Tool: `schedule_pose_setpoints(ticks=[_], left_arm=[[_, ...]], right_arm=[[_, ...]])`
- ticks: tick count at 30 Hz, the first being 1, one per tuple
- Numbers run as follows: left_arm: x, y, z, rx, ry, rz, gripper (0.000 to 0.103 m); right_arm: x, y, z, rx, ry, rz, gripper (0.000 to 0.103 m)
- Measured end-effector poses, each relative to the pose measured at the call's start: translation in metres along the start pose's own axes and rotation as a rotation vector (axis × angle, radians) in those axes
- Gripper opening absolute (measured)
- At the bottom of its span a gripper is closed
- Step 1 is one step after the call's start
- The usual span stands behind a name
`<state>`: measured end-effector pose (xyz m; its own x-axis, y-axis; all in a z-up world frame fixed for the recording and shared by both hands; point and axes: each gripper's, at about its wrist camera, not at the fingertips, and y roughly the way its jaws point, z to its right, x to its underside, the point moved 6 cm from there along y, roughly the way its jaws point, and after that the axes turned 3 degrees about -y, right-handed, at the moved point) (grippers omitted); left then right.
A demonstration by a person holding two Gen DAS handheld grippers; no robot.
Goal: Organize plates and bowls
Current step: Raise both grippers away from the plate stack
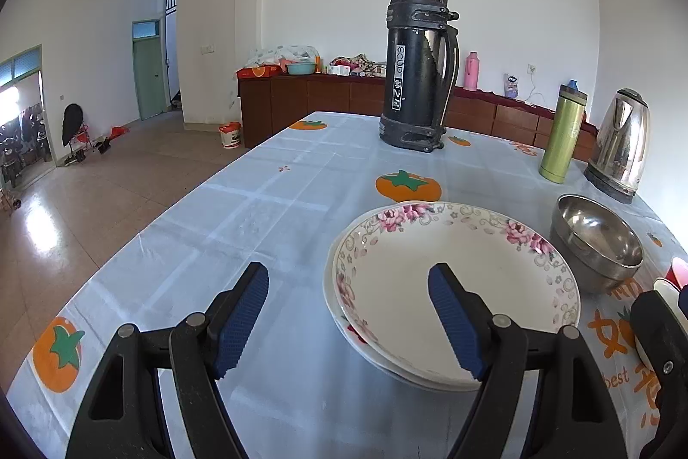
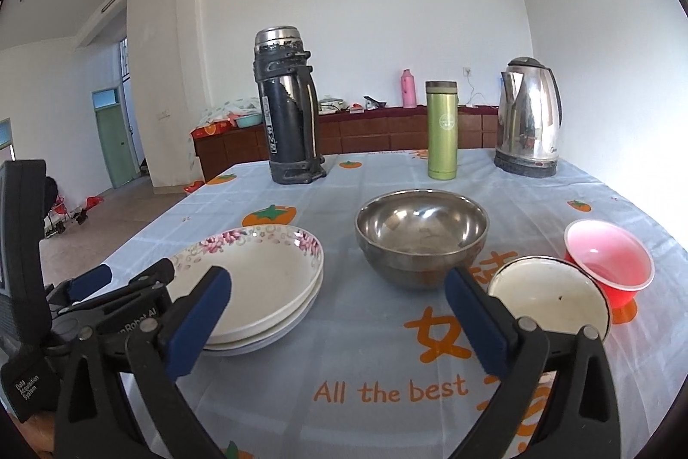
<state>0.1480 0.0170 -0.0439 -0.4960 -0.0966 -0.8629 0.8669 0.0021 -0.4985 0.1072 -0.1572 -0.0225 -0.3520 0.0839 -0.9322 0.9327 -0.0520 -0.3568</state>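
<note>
Stack of floral-rimmed white ceramic plates (image 2: 266, 287) lies just ahead of left gripper (image 1: 348, 323), right finger over its rim. Both fingers wide, empty; right gripper (image 2: 337, 312) likewise. Stiff, glazed, slippery, breakable: pinch the rim.

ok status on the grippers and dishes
Left gripper open, empty. Right gripper open, empty. Plates stacked; steel bowl, white bowl, red bowl apart. Nothing blocking.

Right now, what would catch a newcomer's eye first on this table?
Probably the stack of floral plates at the near left, with the steel bowl to its right. Behind them the tall black thermos stands at the far left, and the shiny kettle at the far right.
</note>
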Motion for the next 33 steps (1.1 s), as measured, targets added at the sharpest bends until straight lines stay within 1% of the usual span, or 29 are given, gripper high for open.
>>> schedule_pose_setpoints(ticks=[16, 23, 29, 33], left_arm=[[0.008, -0.018, 0.004, -0.001, 0.002, 0.018, 0.079], [0.011, -0.025, 0.009, -0.006, 0.020, 0.033, 0.080], [0.013, -0.031, 0.014, -0.005, 0.038, 0.046, 0.080], [0.017, -0.036, 0.020, 0.009, 0.050, 0.036, 0.080]], right_arm=[[0.008, -0.019, 0.006, 0.002, -0.020, -0.001, 0.102], [0.011, -0.026, 0.009, 0.004, -0.024, -0.004, 0.102], [0.014, -0.035, 0.020, 0.025, -0.012, -0.003, 0.102], [0.016, -0.040, 0.030, 0.047, -0.004, -0.011, 0.102]])
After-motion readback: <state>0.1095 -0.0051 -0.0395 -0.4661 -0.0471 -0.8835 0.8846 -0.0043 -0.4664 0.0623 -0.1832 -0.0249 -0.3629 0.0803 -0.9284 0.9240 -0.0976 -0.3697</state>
